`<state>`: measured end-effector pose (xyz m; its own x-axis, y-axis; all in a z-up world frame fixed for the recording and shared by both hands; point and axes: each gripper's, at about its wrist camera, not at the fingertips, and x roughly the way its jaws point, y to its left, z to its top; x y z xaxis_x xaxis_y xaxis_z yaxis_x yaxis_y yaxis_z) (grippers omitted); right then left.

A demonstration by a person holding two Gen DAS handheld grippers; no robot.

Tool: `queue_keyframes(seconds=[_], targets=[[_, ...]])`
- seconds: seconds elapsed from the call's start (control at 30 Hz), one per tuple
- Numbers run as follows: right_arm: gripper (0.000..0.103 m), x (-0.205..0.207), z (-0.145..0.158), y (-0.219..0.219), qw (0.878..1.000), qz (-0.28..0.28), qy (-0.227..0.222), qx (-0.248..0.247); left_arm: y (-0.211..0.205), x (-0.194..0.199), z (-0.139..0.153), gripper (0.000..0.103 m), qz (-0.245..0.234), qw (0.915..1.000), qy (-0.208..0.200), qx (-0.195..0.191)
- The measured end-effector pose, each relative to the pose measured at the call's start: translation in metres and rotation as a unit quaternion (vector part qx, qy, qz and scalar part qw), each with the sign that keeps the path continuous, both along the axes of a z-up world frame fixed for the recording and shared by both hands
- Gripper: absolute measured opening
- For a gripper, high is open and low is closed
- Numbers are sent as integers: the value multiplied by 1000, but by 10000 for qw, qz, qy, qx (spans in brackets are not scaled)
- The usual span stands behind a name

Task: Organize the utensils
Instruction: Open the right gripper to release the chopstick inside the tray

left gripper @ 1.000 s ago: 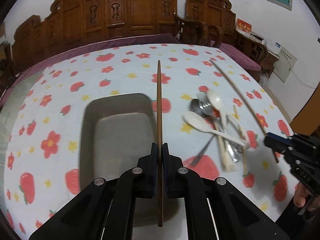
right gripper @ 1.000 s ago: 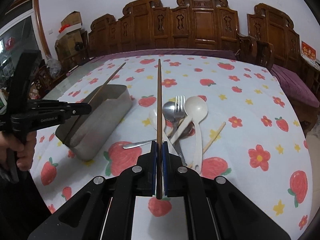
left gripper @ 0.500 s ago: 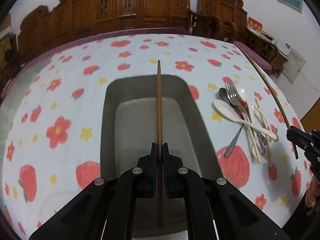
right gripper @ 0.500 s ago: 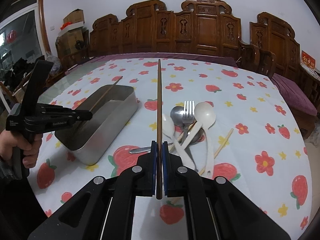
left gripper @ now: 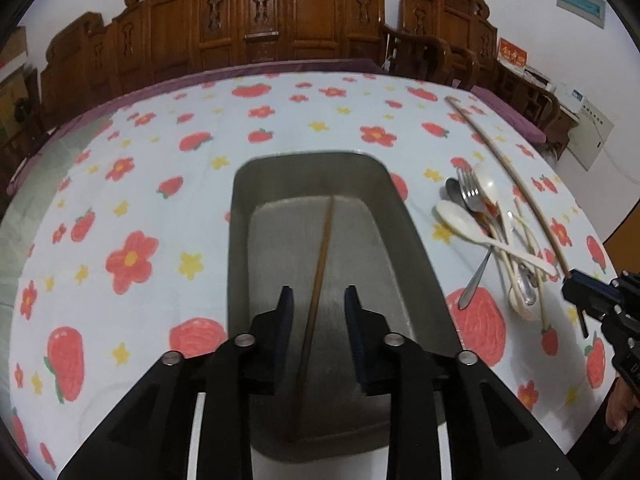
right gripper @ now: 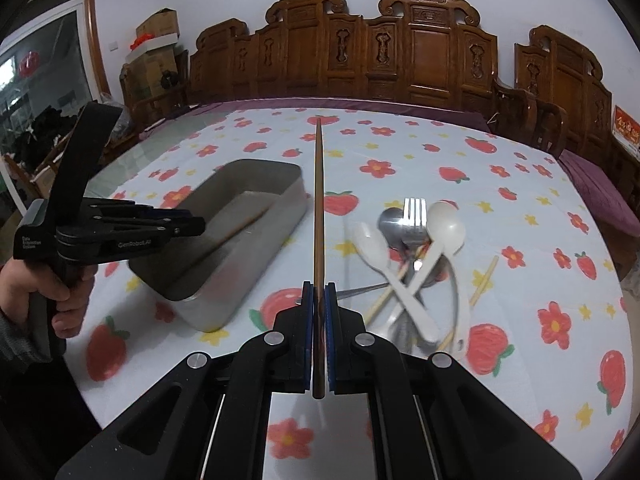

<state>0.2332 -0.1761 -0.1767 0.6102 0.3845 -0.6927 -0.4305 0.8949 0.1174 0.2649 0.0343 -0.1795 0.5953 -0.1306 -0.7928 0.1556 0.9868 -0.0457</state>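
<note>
Left gripper [left gripper: 318, 312] hung over the near end of the metal tray [left gripper: 404, 232], jaws opening, its brown chopstick [left gripper: 320, 264] loose between them on the tray floor. Right gripper [right gripper: 319, 332] pinched a second chopstick [right gripper: 318, 208] beyond the tray's right wall; it would best be lowered parallel beside the first. Farther right on the tablecloth [right gripper: 400, 148] lay the spoons and fork [right gripper: 414, 216].
</note>
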Motion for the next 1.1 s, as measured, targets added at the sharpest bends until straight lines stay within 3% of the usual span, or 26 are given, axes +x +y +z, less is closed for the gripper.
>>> queue_keyframes(seconds=[0.1, 0.2, 0.3, 0.4, 0.53, 0.7, 0.8, 1.1], targets=[[6, -1, 2, 11, 9999, 27, 103, 3, 3, -6, 11, 26, -29, 9998, -167, 58], [6, -2, 6, 25, 9998, 74, 165, 95, 13, -10, 24, 48, 49, 9990, -421, 131], [6, -3, 11, 42, 9997, 187, 128, 50, 24, -11, 32, 54, 141, 9984, -534, 127], [6, 1, 14, 55, 9996, 221, 181, 78, 37, -11, 39, 79, 302, 9973, -661, 141], [6, 8, 15, 72, 9993, 278, 231, 35, 54, -10, 43, 89, 489, 9962, -717, 83], [6, 19, 9, 90, 9986, 316, 409, 66, 71, -12, 46, 91, 622, 9954, -726, 63], [6, 29, -2, 100, 9961, 384, 747, 265, 79, -11, 48, 92, 654, 9952, -727, 39], [6, 44, -20, 121, 9936, 285, 1081, 156, 88, -13, 51, 93, 692, 9948, -750, 34]])
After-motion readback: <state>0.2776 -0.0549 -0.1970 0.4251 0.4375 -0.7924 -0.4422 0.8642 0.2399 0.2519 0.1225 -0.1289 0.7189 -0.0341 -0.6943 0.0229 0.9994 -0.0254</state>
